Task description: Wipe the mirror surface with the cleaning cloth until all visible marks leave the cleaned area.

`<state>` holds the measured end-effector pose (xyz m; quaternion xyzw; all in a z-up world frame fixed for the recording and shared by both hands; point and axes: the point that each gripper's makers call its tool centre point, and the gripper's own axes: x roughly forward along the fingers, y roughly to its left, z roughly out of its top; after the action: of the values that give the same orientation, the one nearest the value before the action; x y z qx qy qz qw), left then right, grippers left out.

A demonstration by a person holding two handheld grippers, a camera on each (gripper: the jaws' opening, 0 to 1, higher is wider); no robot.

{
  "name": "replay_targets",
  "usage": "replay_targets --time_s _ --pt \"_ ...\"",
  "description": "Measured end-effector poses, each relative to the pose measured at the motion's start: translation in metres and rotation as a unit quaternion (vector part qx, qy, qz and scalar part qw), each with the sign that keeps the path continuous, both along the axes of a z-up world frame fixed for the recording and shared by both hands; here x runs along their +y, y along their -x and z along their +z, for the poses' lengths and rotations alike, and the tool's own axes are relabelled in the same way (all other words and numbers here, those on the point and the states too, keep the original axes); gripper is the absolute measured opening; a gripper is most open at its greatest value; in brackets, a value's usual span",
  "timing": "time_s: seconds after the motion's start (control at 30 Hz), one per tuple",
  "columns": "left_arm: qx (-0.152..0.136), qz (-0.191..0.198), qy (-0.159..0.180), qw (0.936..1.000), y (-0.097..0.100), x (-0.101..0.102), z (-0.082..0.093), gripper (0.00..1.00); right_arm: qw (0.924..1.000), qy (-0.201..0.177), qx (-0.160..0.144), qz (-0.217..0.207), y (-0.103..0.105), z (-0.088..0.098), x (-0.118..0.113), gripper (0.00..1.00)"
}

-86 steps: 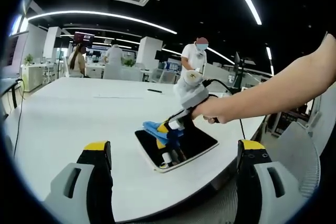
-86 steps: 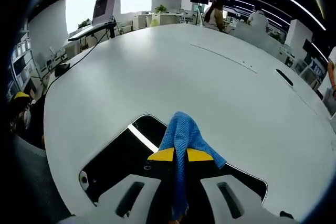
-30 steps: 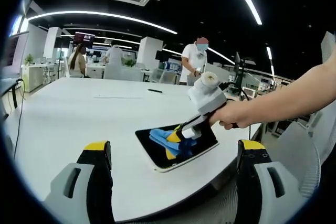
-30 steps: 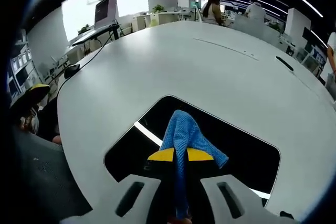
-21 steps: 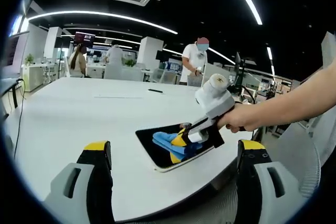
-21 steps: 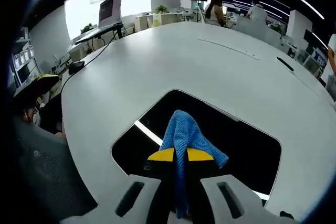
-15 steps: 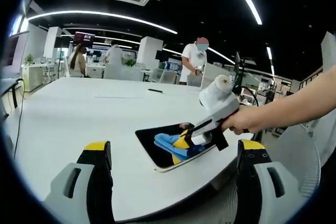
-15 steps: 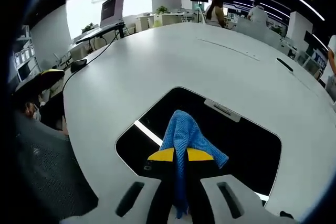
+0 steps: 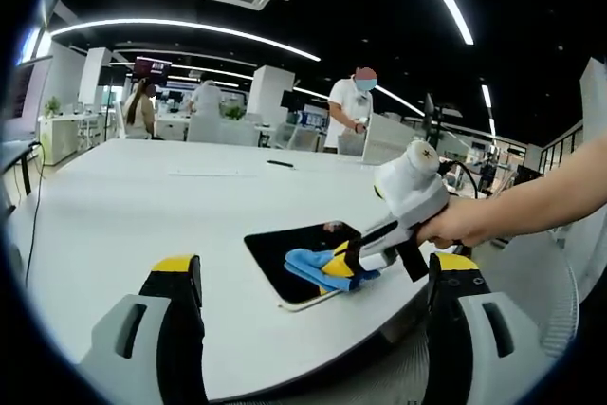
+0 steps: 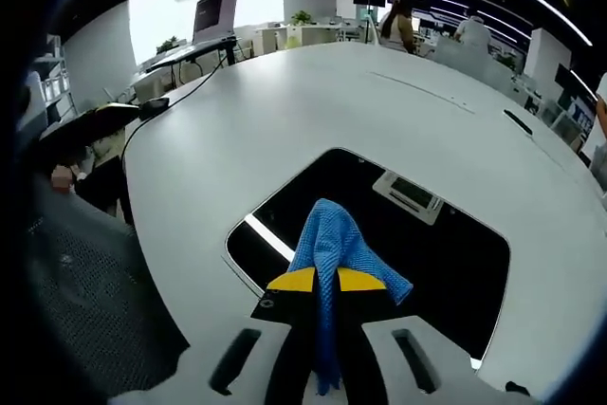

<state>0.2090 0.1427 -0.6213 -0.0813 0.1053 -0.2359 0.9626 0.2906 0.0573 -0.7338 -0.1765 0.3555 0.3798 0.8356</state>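
Observation:
A dark rectangular mirror (image 9: pixel 294 249) (image 10: pixel 389 253) lies flat near the white table's front edge. My right gripper (image 10: pixel 325 280) is shut on a blue cleaning cloth (image 10: pixel 334 239), which rests on the mirror's near part. In the left gripper view that right gripper (image 9: pixel 337 265) comes in from the right, held by a hand, pressing the blue cloth (image 9: pixel 313 266) onto the mirror's right end. My left gripper (image 9: pixel 313 267) stands open in front of the table edge, holding nothing, a little short of the mirror.
The large white table (image 9: pixel 142 206) stretches far behind the mirror, with a dark pen (image 9: pixel 279 165) on it. People (image 9: pixel 353 111) stand at the back of the office. A mesh chair (image 10: pixel 85 320) sits at the table's near edge, and a laptop (image 10: pixel 213 11) on a far desk.
My right gripper has drawn the cloth across the mirror toward its right end and the table's near edge. The left gripper has stayed still and open.

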Motion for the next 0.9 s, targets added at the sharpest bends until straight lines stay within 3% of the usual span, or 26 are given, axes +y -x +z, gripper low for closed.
replay_targets --time_s 0.43,0.9 --pt "0.0 0.0 0.0 1.0 0.0 0.0 0.0 0.98 1.0 -0.001 0.002 0.01 0.019 -0.001 -0.003 0.0" --pt "-0.001 0.001 0.0 1.0 0.0 0.001 0.0 0.98 0.9999 -0.009 -0.002 0.005 0.023 -0.001 -0.004 0.01"
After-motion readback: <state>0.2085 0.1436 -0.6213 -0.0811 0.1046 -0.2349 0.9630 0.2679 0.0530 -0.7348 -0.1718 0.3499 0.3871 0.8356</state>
